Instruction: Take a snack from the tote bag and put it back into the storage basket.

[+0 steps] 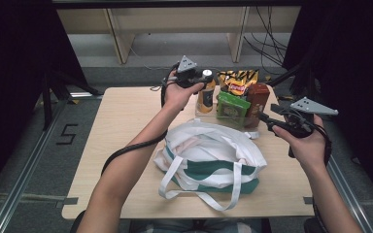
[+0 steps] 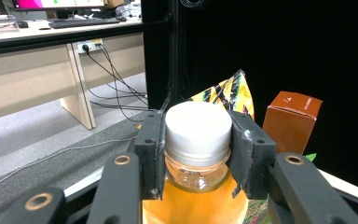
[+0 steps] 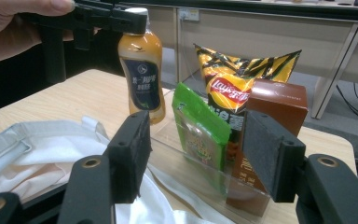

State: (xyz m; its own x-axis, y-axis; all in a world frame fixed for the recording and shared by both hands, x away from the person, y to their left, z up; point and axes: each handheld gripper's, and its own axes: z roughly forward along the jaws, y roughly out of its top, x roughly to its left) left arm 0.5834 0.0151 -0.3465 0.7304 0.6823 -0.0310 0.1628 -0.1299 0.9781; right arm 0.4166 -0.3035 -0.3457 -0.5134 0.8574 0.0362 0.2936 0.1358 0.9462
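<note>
An orange drink bottle (image 1: 206,97) with a white cap stands upright at the left end of a clear tray (image 3: 191,173). My left gripper (image 1: 203,79) is shut on its cap (image 2: 196,130), one pad on each side. I cannot tell whether the bottle's base rests in the tray. Beside it in the tray stand a yellow chips bag (image 1: 238,80), a green pouch (image 1: 232,108) and a brown box (image 1: 258,98). My right gripper (image 1: 267,121) hovers open just right of the box, pointing at the snacks, with nothing between its fingers (image 3: 130,156).
A white and green tote bag (image 1: 209,158) lies open on the wooden table (image 1: 121,111), in front of the tray, its straps trailing toward the front edge. Bare tabletop lies to the left. Desks and cables stand beyond the far edge.
</note>
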